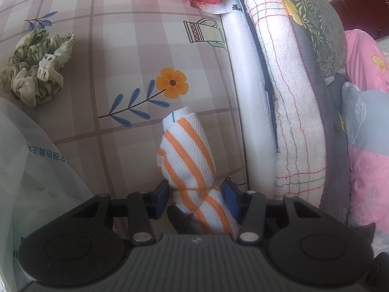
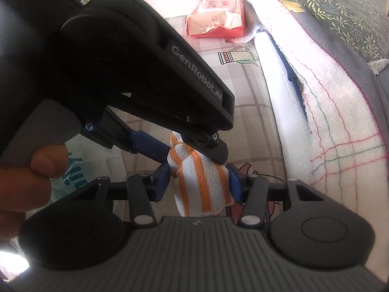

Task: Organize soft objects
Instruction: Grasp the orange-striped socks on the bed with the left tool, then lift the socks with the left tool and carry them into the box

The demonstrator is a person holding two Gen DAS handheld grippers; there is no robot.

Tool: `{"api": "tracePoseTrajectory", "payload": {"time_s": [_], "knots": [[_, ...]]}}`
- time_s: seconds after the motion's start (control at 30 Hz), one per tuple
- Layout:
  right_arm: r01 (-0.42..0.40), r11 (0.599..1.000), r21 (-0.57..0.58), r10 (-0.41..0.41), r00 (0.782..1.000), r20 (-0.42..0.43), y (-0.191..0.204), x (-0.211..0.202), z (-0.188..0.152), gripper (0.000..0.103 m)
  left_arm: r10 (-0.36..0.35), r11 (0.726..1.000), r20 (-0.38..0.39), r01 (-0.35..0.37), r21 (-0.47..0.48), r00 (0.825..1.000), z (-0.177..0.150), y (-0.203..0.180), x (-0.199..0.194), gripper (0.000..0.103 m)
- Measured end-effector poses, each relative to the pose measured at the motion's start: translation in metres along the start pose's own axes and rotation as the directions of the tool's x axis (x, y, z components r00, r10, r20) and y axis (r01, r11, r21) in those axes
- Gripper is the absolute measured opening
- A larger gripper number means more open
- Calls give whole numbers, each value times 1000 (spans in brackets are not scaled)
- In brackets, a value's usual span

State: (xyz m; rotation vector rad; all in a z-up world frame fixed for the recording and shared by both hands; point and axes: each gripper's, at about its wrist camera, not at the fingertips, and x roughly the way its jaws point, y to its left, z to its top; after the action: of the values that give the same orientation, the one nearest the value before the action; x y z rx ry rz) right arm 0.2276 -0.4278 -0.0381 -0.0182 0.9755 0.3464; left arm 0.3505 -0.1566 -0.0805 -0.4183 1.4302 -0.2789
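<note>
Gripping rolled towel [image 1: 187,155] at opposite ends: left gripper [image 1: 197,194], right gripper [image 2: 198,177]; green scrunchies [image 1: 36,65] left-view only.

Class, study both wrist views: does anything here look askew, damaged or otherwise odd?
The orange-striped towel roll is tied with a rubber band near one end only, so it bulges unevenly. The red wipes packet is crumpled. The green cloth lies in a wrinkled heap.
</note>
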Motion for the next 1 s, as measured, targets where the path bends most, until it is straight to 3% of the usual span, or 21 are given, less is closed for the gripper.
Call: {"api": "tracePoseTrajectory", "payload": {"time_s": [0.2,0.53,0.8,1.0], "knots": [[14,1000,-10,-13,998,54,9,-21,2,45,-30,1000,48,30,10,998,-7,-2,-24,45],[12,996,-85,9,971,240,56,-109,-7,43,-105,994,191,95,59,976,-56,-8,-120,44],[-88,977,-192,150,929,338,114,-170,-23,41,-138,990,328,130,47,935,-112,31,-206,44],[-211,927,-310,311,894,323,176,-187,-24,39,-108,989,437,139,-40,893,-157,90,-263,44]]}}
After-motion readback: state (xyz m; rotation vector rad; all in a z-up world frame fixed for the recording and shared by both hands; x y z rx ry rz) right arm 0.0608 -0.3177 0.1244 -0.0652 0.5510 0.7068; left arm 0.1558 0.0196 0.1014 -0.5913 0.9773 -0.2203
